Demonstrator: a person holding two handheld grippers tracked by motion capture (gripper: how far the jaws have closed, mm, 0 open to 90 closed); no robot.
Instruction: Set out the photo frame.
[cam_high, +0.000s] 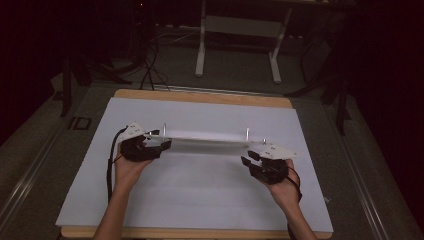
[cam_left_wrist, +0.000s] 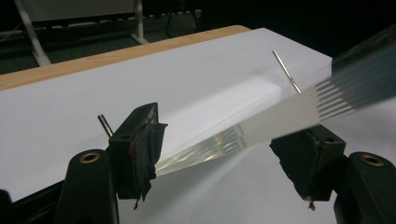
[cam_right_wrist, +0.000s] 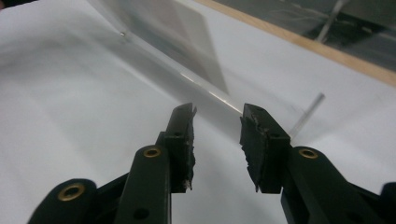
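Observation:
A long clear plate (cam_high: 210, 136) with thin metal pins (cam_high: 247, 132) standing on it lies across the middle of the white sheet (cam_high: 200, 200). My left gripper (cam_high: 165, 144) is at its left end. In the left gripper view the plate (cam_left_wrist: 261, 126) runs from one pad (cam_left_wrist: 144, 144) to the top of the other jaw, so my left gripper (cam_left_wrist: 224, 149) looks shut across it. My right gripper (cam_high: 248, 160) stands open just short of the plate's right end. In the right gripper view my right gripper (cam_right_wrist: 217, 126) has nothing between its jaws, with the plate (cam_right_wrist: 177, 37) and a pin (cam_right_wrist: 306, 114) beyond them.
The white sheet covers a wooden table (cam_high: 200, 96) whose edge shows at the far side. A white metal frame (cam_high: 200, 50) and dark cables (cam_high: 150, 70) stand on the floor beyond. A person's forearms come in from the bottom.

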